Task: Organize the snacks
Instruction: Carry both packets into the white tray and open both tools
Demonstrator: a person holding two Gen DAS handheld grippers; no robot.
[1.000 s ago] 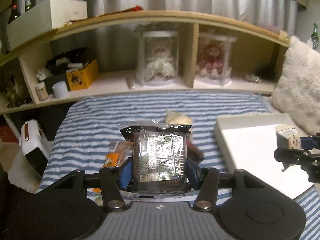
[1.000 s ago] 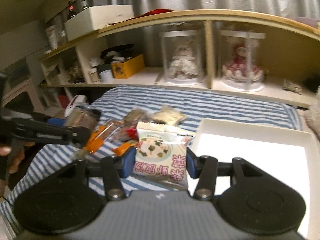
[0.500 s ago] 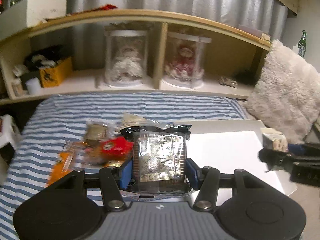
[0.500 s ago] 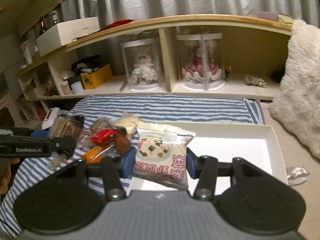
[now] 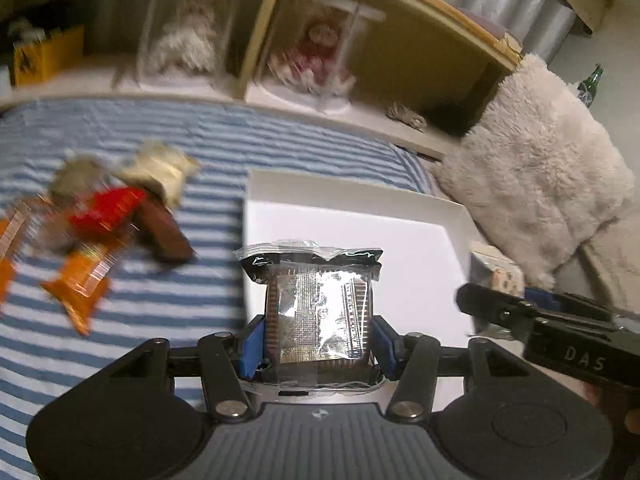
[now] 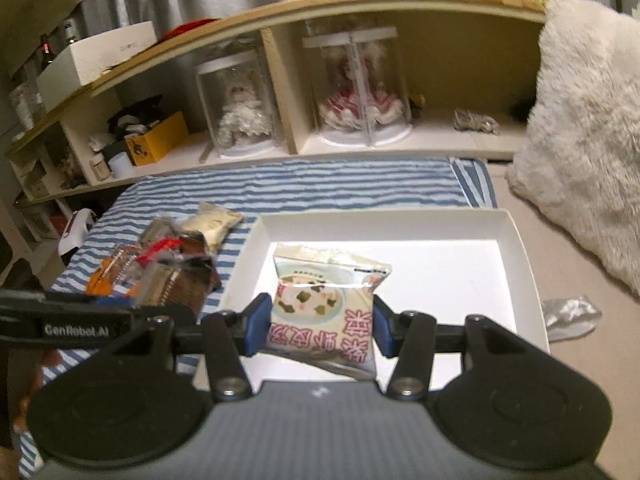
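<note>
Both grippers hover over a white tray (image 6: 516,240) set on a blue-striped bedcover (image 6: 320,188), each carrying one snack. The left gripper (image 5: 318,340) clamps a clear-wrapped biscuit pack (image 5: 318,316) with a black top seam between its blue pads (image 5: 252,344), holding it upright above the tray's near left corner. The right gripper (image 6: 320,330) grips a white snack packet (image 6: 324,304) printed with a bowl picture and pink characters, tilted slightly, above the tray's near half. To the left of the tray, on the stripes, lies a loose pile of snacks (image 5: 108,220): a red packet, orange wrappers, a brown bar and a pale pouch, blurred in the left wrist view so that labels cannot be read. Beyond the bed, a wooden shelf (image 6: 360,0) holds two dolls in clear display cases (image 6: 356,92) and a yellow box (image 6: 158,140). A fluffy cream cushion (image 6: 588,120) leans at the far right.
</note>
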